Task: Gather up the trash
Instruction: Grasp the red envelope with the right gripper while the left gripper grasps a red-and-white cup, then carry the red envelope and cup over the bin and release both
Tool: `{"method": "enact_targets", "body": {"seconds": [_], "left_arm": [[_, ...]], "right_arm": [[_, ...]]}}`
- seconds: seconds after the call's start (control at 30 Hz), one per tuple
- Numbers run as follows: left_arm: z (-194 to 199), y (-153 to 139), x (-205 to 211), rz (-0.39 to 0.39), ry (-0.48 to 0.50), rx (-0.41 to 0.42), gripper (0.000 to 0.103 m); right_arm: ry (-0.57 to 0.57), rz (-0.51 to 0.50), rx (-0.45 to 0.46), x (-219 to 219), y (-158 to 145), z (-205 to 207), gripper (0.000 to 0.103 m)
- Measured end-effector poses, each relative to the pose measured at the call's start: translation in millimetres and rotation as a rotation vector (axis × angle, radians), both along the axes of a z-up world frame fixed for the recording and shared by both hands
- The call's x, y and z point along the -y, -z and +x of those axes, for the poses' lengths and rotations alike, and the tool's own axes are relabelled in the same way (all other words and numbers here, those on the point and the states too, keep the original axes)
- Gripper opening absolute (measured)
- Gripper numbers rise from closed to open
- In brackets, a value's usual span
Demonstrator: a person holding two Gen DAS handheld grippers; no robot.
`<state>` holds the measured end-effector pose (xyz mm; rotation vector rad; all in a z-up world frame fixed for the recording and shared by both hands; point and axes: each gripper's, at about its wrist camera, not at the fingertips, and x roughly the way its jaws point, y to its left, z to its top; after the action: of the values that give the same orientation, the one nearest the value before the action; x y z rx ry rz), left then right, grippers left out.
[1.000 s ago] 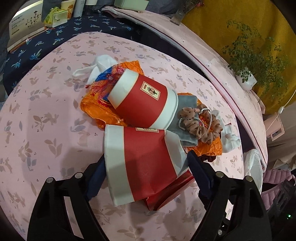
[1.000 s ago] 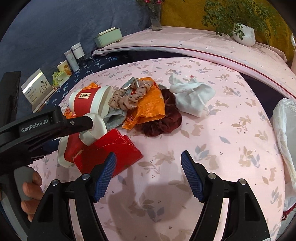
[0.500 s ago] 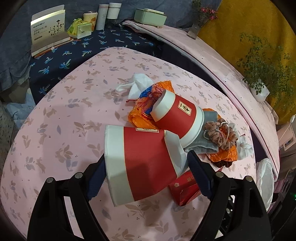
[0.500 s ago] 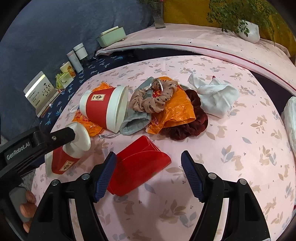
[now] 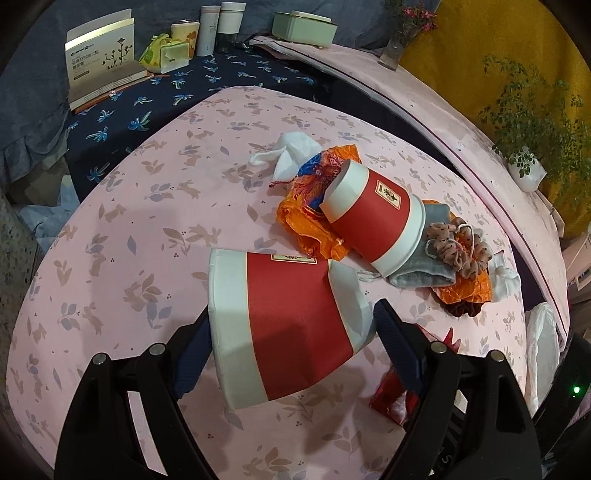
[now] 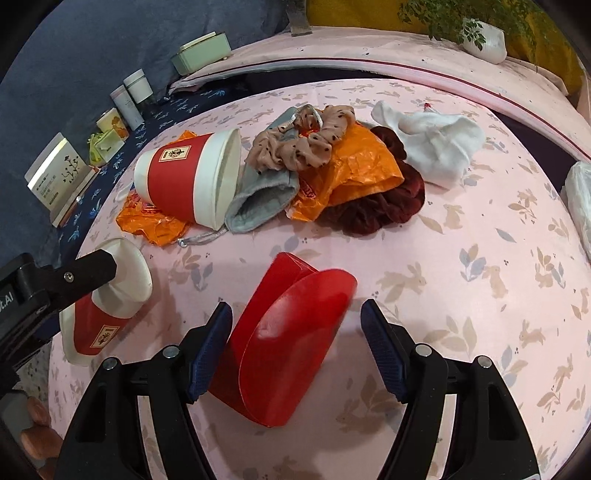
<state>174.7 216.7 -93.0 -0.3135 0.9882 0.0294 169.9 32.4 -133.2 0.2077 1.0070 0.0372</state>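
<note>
pink rabbit-print sheet (image 5: 155, 229) covered the bed, with a navy floral cloth (image 5: 155, 107) past its far edge carrying a booklet (image 5: 101, 59), tissue pack (image 5: 164, 55) and two canisters (image 5: 218, 27). left gripper (image 5: 291, 328) had its jaws closed against both sides of a red-and-white paper cup (image 5: 291, 321), cup lying sideways between the fingers and lifted off the sheet, wide rim toward the right finger. in the right wrist view that same held cup sat at the left edge, clamped by the black finger (image 6: 74, 277). right gripper (image 6: 295, 325) had jaws spread wide, nothing pinched; a red box (image 6: 288, 343) lay on the sheet between the fingers, looked close to the left one but contact could not be told. trash pile sat farther back mid-bed: second cup (image 6: 188, 173) on its side over an orange wrapper (image 6: 155, 221), mouth against a grey pouch (image 6: 262, 199). tan scrunchie (image 6: 299, 144) lay on top of the pouch and an orange bag (image 6: 354, 166). dark red scrunchie (image 6: 376, 206) partly under the orange bag, white cloth (image 6: 432, 144) just beside it. white plastic bag (image 6: 580, 195) at the right edge of the bed, well apart from the pile. potted plant (image 6: 480, 33) stood on the far ledge.
</note>
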Motion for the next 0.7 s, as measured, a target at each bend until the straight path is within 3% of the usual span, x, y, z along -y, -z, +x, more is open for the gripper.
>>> {"method": "enact_targets", "body": {"seconds": [0.07, 0.17, 0.23, 0.33, 0.43, 0.7], "left_arm": [[-3, 0, 4, 0.000, 0.012, 0.000, 0.080], [-7, 0, 11, 0.000, 0.032, 0.001, 0.080], [-10, -1, 16, 0.003, 0.042, 0.002, 0.080], [-15, -4, 25, 0.001, 0.060, 0.007, 0.080], [-21, -11, 37, 0.005, 0.082, 0.021, 0.080], [-35, -33, 72, 0.016, 0.143, 0.066, 0.080]], "right_arm": [[0.009, 0.008, -0.004, 5, 0, -9, 0.067], [0.018, 0.021, -0.008, 13, -1, -19, 0.053], [0.019, 0.034, -0.018, 19, -2, -24, 0.030], [0.019, 0.049, -0.015, 28, -7, -31, 0.012], [0.022, 0.050, -0.001, 35, -14, -37, 0.004], [0.072, 0.044, 0.081, 64, -45, -57, 0.002]]}}
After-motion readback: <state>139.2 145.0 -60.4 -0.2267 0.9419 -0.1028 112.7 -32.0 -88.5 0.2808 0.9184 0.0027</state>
